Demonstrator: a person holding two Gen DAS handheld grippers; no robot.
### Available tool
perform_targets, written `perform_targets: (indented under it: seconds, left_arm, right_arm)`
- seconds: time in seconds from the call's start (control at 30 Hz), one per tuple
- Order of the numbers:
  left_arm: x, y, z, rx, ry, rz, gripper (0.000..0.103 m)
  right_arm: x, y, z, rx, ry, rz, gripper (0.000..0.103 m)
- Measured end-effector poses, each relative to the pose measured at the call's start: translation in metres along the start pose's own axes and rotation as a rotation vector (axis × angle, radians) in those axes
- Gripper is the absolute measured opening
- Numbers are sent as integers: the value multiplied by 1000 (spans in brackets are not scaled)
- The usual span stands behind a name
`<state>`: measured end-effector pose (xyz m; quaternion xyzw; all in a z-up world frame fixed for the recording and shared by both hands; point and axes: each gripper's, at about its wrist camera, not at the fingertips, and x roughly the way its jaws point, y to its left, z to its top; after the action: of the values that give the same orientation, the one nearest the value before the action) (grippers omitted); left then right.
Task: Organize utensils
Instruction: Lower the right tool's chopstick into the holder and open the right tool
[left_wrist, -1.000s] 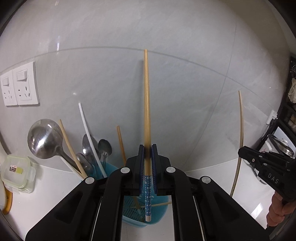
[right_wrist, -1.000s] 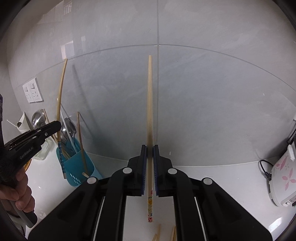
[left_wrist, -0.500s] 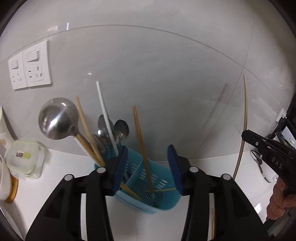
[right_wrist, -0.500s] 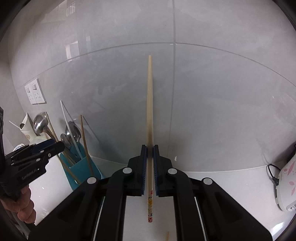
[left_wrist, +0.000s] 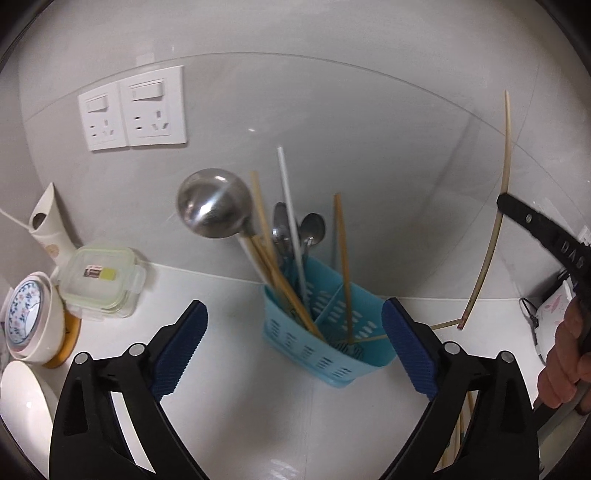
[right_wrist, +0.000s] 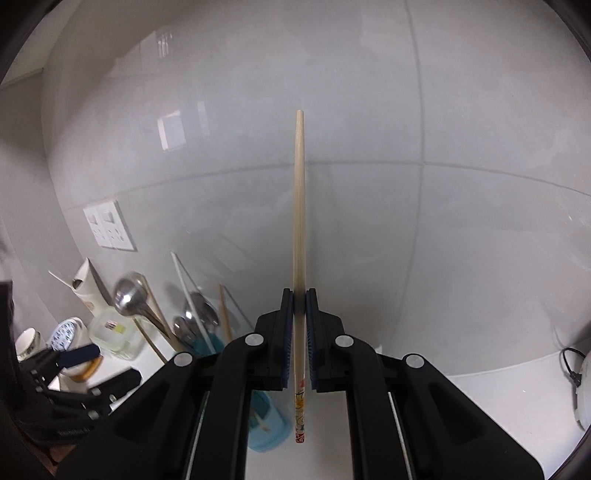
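Observation:
A light-blue slotted utensil caddy (left_wrist: 325, 343) stands on the white counter by the wall. It holds a steel ladle (left_wrist: 214, 206), spoons, a white stick and several wooden chopsticks (left_wrist: 341, 258). My left gripper (left_wrist: 293, 319) hovers in front of and above the caddy. Its jaws are opening wide, with nothing gripped between them. My right gripper (right_wrist: 300, 306) is shut on a pale chopstick (right_wrist: 299, 206) that stands upright, its patterned end hanging below the pads. In the left wrist view that chopstick (left_wrist: 495, 229) is at the right of the caddy.
Two wall sockets (left_wrist: 133, 110) sit above the counter. A lidded glass container (left_wrist: 101, 280), stacked bowls (left_wrist: 29, 328) and a white plate (left_wrist: 18, 406) crowd the left. Loose chopsticks (left_wrist: 461, 435) lie at lower right. A rice cooker (right_wrist: 583, 387) stands far right.
My left gripper let go of its chopstick, which now stands in the caddy, then spread wide and drew back. My right gripper rose and swung toward the caddy, still gripping its chopstick.

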<state>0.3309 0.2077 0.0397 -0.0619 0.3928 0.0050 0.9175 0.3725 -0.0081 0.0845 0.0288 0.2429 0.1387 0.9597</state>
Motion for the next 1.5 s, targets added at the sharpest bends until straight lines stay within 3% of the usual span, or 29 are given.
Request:
perform_targets:
  seconds: [0.2, 0.47, 0.9, 1.13, 1.2, 1.33, 1.5]
  left_arm:
    - [-5, 22, -6, -33, 8, 31, 97]
    - [-5, 39, -12, -52, 20, 60, 97]
    - [7, 63, -23, -95, 65, 89, 97]
    - [7, 61, -24, -86, 70, 109, 97]
    - [7, 60, -23, -85, 72, 117, 97]
    - [5, 58, -22, -79, 73, 125, 97]
    - [3, 54, -21, -76, 74, 128, 97]
  right_arm:
    - [-1, 24, 7, -8, -46, 72, 6]
    - [13, 46, -5, -40, -27, 116, 6]
    - [46, 64, -50, -98, 99, 118, 6]
    - [43, 65, -58, -108, 142, 122, 11]
    - [37, 65, -57, -103, 136, 119, 37]
    - [26, 60, -55, -94, 123, 101, 51]
    - [8, 50, -50, -91, 86, 81, 81]
